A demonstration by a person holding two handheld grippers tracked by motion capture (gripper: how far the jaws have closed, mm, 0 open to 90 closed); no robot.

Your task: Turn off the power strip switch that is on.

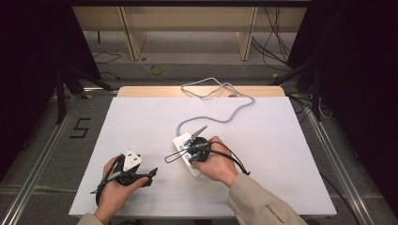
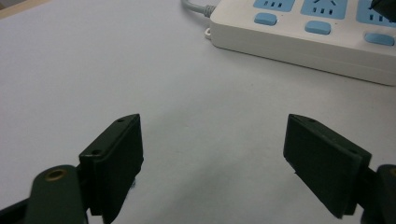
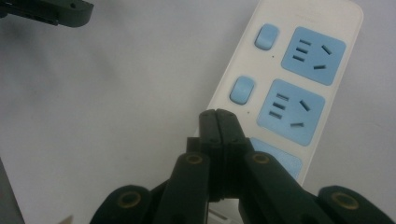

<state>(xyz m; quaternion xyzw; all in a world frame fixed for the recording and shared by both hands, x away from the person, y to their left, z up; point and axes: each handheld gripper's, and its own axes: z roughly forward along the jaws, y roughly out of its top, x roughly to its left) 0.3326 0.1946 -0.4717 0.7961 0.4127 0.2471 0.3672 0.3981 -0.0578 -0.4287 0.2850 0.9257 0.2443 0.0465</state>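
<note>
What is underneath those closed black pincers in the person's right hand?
Below the shut right gripper lies a white power strip with blue sockets and switches on the white table. Its jaws cover the third switch.

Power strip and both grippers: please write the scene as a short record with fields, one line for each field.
surface: white table
main thing: white power strip with blue sockets and blue switches, lying flat on the table
cable: grey cable runs from the strip toward the far edge of the table
left gripper: jaws wide apart, nothing between them, above bare table, apart from the strip
right gripper: jaws pressed together, tips over the strip near its row of switches; contact cannot be told
switch positions: cannot be told
</note>
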